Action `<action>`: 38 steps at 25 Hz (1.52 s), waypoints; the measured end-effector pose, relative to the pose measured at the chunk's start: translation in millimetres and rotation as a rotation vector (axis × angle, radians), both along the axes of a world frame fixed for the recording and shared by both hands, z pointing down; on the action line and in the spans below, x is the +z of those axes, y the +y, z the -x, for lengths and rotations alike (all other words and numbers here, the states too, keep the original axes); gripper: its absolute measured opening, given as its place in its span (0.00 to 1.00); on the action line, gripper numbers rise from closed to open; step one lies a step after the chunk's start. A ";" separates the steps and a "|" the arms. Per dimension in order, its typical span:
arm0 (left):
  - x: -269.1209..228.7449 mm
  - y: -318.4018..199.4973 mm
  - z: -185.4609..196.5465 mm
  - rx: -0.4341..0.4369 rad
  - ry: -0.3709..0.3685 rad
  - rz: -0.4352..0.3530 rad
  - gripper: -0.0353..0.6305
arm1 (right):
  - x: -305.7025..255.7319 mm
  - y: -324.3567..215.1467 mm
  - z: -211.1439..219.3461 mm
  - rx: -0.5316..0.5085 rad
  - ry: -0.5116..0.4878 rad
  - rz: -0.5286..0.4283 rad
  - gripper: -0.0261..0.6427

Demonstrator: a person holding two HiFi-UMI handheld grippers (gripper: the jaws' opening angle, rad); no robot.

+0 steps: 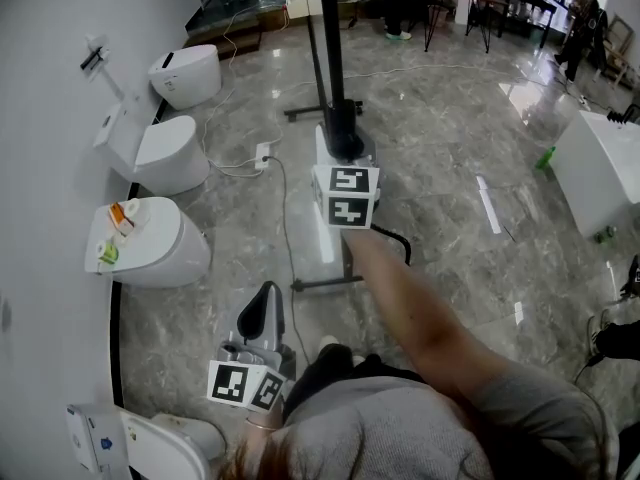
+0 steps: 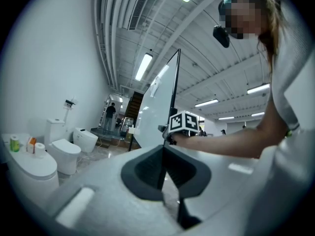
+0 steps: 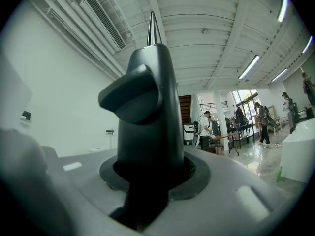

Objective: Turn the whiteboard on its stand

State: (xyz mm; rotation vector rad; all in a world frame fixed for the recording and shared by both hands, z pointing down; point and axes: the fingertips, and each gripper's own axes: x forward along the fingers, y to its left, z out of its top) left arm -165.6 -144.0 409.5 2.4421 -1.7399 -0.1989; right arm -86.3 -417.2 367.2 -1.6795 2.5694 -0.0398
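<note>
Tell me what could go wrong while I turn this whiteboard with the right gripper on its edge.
The right gripper alone holds the whiteboard, by its dark edge; the grip may slip as the board swings. A white cable lies on the floor beside the stand's foot and could snag. The nearest toilet stands close on the left; a wide swing might hit it.

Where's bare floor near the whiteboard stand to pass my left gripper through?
Free: the marble floor right of the whiteboard stand, up to the white box. Crowded: left of the stand, where a cable and power strip lie before the row of toilets along the wall.
</note>
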 end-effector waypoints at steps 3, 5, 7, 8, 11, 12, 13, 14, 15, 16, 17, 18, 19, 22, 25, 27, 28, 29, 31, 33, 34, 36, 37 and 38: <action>3.5 10.6 -14.7 0.011 0.008 0.000 0.05 | 1.7 10.6 -2.9 -0.003 -0.003 0.004 0.25; 2.5 15.7 -23.2 0.022 0.013 -0.009 0.05 | 1.6 14.9 -3.5 -0.002 -0.005 0.007 0.25; 0.5 19.7 -28.9 0.035 0.012 -0.017 0.05 | -0.9 18.0 -2.6 -0.002 -0.001 0.000 0.25; -0.2 22.0 -30.5 0.041 0.011 -0.019 0.05 | -1.3 20.0 -2.3 -0.001 0.000 -0.001 0.25; -0.6 28.9 -30.6 0.058 0.007 -0.022 0.05 | 0.7 28.2 -2.5 0.004 0.004 0.000 0.24; -0.4 30.9 -29.8 0.063 0.008 -0.022 0.05 | 1.1 30.9 -2.9 0.005 0.005 -0.001 0.24; -0.4 32.6 -29.0 0.069 0.009 -0.021 0.05 | 0.9 33.2 -3.6 0.007 0.007 -0.004 0.23; -0.7 34.4 -28.3 0.074 0.009 -0.018 0.05 | 0.4 35.0 -4.5 0.009 0.008 -0.007 0.23; -1.6 37.1 -28.0 0.079 0.010 -0.014 0.05 | 0.2 37.0 -5.8 0.011 0.010 -0.011 0.23; -3.1 41.2 -27.9 0.084 0.008 -0.010 0.05 | 0.5 39.7 -7.5 0.013 0.012 -0.013 0.23; -4.8 46.8 -28.1 0.088 0.004 -0.008 0.05 | 1.1 43.4 -9.7 0.016 0.015 -0.014 0.23; -6.1 53.1 -28.3 0.092 -0.002 -0.007 0.05 | 1.5 47.9 -11.9 0.020 0.016 -0.015 0.23; -6.8 58.7 -28.3 0.096 -0.007 -0.007 0.05 | 0.7 52.2 -13.7 0.024 0.016 -0.017 0.22; -5.4 67.9 -28.0 0.122 0.004 0.000 0.05 | -3.3 58.6 -14.9 0.030 0.013 -0.029 0.22; -2.6 75.2 -32.2 0.140 0.009 0.005 0.05 | -1.9 66.8 -16.1 0.031 0.018 -0.031 0.22; -2.8 82.3 -37.1 0.152 0.010 0.007 0.05 | -2.0 74.7 -19.6 0.034 0.018 -0.032 0.22; -3.1 86.2 -39.5 0.160 0.009 0.008 0.05 | -2.7 78.4 -21.8 0.037 0.017 -0.032 0.22; -3.3 90.0 -41.2 0.168 0.009 0.010 0.05 | -3.7 81.9 -23.4 0.040 0.016 -0.033 0.22; -2.7 96.9 -41.5 0.179 0.012 0.013 0.05 | -4.6 88.8 -24.2 0.043 0.016 -0.035 0.22; -1.4 104.4 -41.1 0.187 0.016 0.014 0.05 | -3.6 96.6 -24.0 0.046 0.018 -0.035 0.21; -0.8 108.9 -41.9 0.190 0.016 0.014 0.05 | -3.0 100.9 -24.8 0.047 0.018 -0.036 0.21; 0.8 118.5 -45.2 0.200 0.017 0.018 0.05 | -2.7 109.4 -28.1 0.052 0.018 -0.035 0.21; 2.0 122.7 -47.4 0.208 0.018 0.022 0.05 | -3.1 113.0 -29.6 0.055 0.019 -0.035 0.21; 3.5 126.4 -50.1 0.219 0.019 0.028 0.05 | -3.6 116.1 -30.5 0.059 0.020 -0.035 0.21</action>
